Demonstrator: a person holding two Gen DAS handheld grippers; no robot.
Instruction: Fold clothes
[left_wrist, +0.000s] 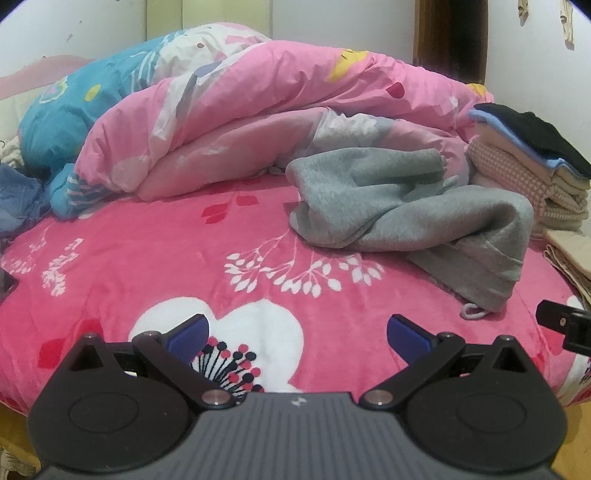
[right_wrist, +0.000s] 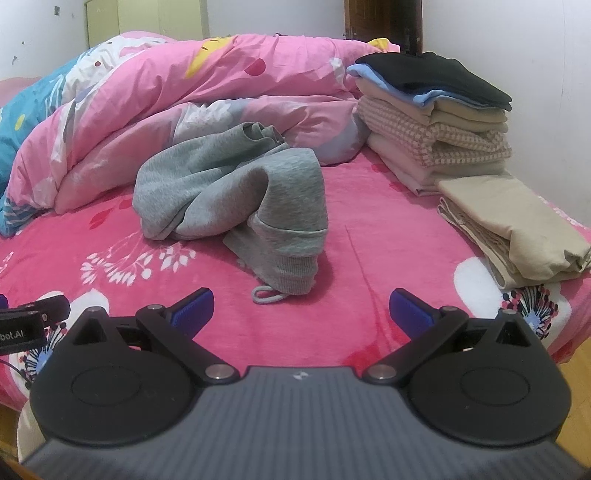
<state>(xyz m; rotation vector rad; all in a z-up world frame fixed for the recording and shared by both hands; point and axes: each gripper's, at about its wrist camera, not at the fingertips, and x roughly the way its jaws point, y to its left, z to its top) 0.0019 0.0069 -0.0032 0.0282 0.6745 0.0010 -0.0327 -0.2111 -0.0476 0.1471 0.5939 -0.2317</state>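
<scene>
From the left of the frames, we see a blue denim garment (left_wrist: 18, 199) bunched at the left edge of the left wrist view; we cannot tell whether it awaits folding. Behind it the pink duvet (left_wrist: 258, 122) is heaped across the upper middle, taking the back of the bed and leaving only the front strip of the pink blanket (left_wrist: 147, 251) as working ground. Our left gripper (left_wrist: 297, 334) hangs low at the bottom centre, jaws spread wide and empty. Right of centre lies the grey sweatshirt (right_wrist: 229, 188), crumpled and twisted, its ribbed hem and drawcord loop (right_wrist: 266, 294) toward us; it is plainly unfolded and, we judge, the piece left to do. Our right gripper (right_wrist: 302, 312) is likewise wide and empty, just short of that cord. Further right, a folded beige piece (right_wrist: 517, 229) lies flat, and at upper right a neat stack of folded clothes (right_wrist: 432, 122) stands, so much of the load already lies folded.
</scene>
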